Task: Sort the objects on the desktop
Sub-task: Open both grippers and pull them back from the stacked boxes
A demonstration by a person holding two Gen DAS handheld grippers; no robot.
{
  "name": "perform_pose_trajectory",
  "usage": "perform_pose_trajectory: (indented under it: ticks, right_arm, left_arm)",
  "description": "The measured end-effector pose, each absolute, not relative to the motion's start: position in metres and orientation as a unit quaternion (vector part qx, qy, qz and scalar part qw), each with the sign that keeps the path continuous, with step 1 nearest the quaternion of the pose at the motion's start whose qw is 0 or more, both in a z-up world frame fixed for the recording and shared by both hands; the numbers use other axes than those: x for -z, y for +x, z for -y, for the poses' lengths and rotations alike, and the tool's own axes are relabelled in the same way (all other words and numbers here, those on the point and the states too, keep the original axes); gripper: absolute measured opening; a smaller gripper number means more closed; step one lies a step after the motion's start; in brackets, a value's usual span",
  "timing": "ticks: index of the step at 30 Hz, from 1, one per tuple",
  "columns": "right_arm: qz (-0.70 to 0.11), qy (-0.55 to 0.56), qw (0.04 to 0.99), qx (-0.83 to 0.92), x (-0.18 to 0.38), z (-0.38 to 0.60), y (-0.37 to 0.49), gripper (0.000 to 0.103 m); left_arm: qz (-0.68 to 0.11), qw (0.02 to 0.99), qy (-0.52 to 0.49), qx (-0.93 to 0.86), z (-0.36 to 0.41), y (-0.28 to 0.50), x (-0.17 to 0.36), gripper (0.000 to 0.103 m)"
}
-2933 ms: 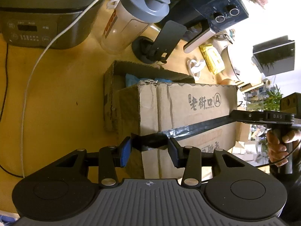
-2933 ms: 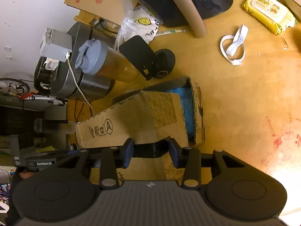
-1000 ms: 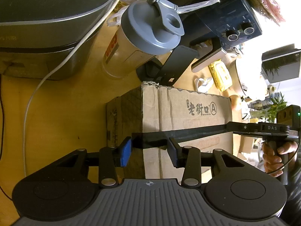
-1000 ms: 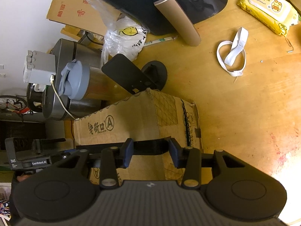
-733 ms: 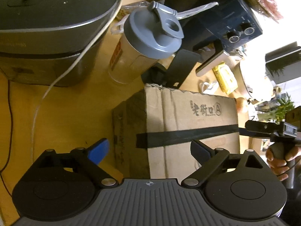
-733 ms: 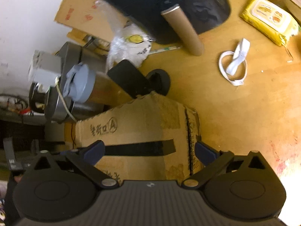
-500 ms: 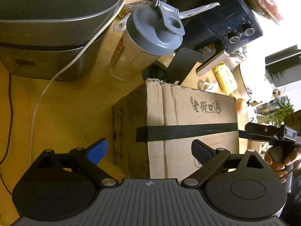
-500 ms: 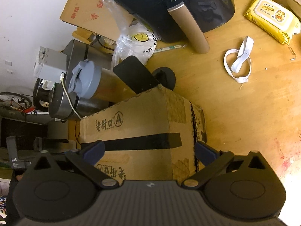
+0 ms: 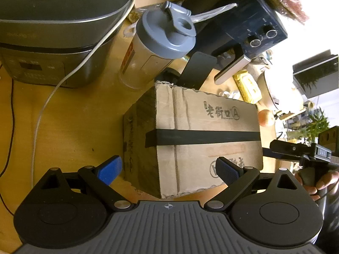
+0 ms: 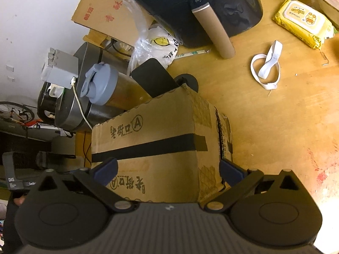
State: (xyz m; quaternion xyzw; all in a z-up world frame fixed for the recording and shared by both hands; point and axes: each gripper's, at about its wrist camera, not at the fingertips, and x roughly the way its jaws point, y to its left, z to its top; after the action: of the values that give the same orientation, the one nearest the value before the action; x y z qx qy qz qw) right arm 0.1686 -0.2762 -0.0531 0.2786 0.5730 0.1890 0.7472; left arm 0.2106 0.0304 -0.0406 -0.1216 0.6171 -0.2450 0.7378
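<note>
A cardboard box (image 9: 207, 139) stands shut on the wooden table, with a strip of black tape (image 9: 203, 136) lying flat across its top seam. My left gripper (image 9: 169, 169) hovers open over the box's near end, its blue pads wide apart and touching nothing. In the right wrist view the same box (image 10: 156, 127) and tape (image 10: 148, 146) lie under my right gripper (image 10: 168, 170), which is also open and holds nothing. A hand (image 9: 315, 182) carries the right gripper's body (image 9: 296, 148) at the right edge of the left wrist view.
Behind the box stand a grey-lidded shaker bottle (image 9: 156, 50), a rice cooker (image 9: 48, 42) with a white cable (image 9: 48, 103), a black phone stand (image 10: 154, 78) and a dark air fryer (image 10: 203, 6). A white strap (image 10: 266, 67) and yellow wipes pack (image 10: 300, 25) lie to the right.
A second ago both grippers were shut on the ends of the black tape. Both have opened wide and drawn back slightly, leaving the tape stuck flat on the closed box.
</note>
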Motion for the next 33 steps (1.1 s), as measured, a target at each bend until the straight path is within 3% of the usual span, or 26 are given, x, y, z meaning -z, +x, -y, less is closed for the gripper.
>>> perform_pose_trajectory:
  ticks: [21, 33]
  right_arm:
    - [-0.493, 0.117, 0.85, -0.145, 0.008, 0.247, 0.064, 0.103]
    - [-0.507, 0.05, 0.854, -0.106, -0.001, 0.224, 0.004, 0.103]
  left_arm:
    - [-0.524, 0.83, -0.017, 0.19, -0.01, 0.107, -0.006, 0.097]
    - [-0.504, 0.852, 0.005, 0.141, 0.003, 0.041, -0.027, 0.097]
